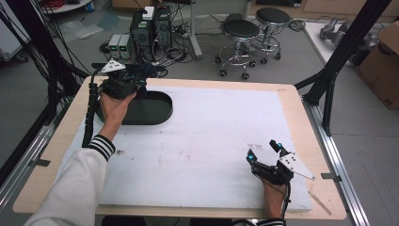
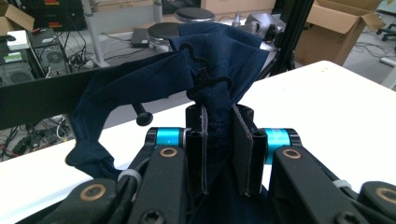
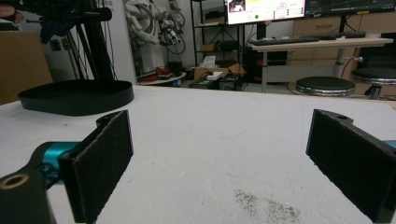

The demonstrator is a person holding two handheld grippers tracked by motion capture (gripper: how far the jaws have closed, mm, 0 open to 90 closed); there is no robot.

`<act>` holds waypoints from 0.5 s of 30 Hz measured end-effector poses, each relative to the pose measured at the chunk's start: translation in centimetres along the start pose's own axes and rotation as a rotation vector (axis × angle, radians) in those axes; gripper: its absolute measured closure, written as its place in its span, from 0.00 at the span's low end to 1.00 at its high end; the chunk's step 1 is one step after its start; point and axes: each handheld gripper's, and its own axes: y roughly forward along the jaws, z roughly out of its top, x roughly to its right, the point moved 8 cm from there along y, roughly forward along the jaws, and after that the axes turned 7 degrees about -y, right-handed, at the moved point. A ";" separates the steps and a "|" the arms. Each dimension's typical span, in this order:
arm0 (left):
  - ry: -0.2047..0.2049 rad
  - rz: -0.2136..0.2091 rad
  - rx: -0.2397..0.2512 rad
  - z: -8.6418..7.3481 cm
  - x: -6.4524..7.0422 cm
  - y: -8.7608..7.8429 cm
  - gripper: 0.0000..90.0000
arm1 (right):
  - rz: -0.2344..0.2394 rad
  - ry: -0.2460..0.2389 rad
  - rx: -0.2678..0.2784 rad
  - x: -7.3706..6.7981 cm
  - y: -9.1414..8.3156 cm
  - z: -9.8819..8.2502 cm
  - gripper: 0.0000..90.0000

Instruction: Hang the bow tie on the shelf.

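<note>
My left gripper (image 1: 126,81) hangs over the far left end of a black oval tray (image 1: 162,113), at the back left of the table. Its jaws are shut on a dark navy cloth (image 2: 219,60), which bunches up between the pads and droops to the left. A black wavy hanger hook (image 2: 205,77) sticks out of the cloth just above the jaws. My right gripper (image 1: 266,153) rests low at the table's front right, open, with its two pads (image 3: 100,163) wide apart and only the white mat (image 3: 215,135) between them. In the right gripper view the tray (image 3: 77,95) lies far off to the left.
A white mat (image 1: 211,141) covers most of the wooden tabletop (image 1: 301,122). Black frame posts (image 1: 339,52) stand at the right and left sides. Beyond the far edge are two stools (image 1: 240,30), computer cases (image 1: 150,28) with cables, and cardboard boxes (image 1: 383,61).
</note>
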 end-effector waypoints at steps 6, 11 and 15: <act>-0.003 0.010 -0.006 -0.8 -0.1 0.7 0.85 | 0.002 0.004 -0.003 -0.1 0.0 0.0 0.07; 0.005 0.018 -0.005 -0.9 -0.2 1.1 0.85 | 0.001 0.007 -0.004 -0.1 0.0 0.0 0.07; -0.004 0.028 -0.010 -1.1 -0.8 1.4 0.85 | -0.001 0.002 -0.001 0.0 0.0 0.0 0.07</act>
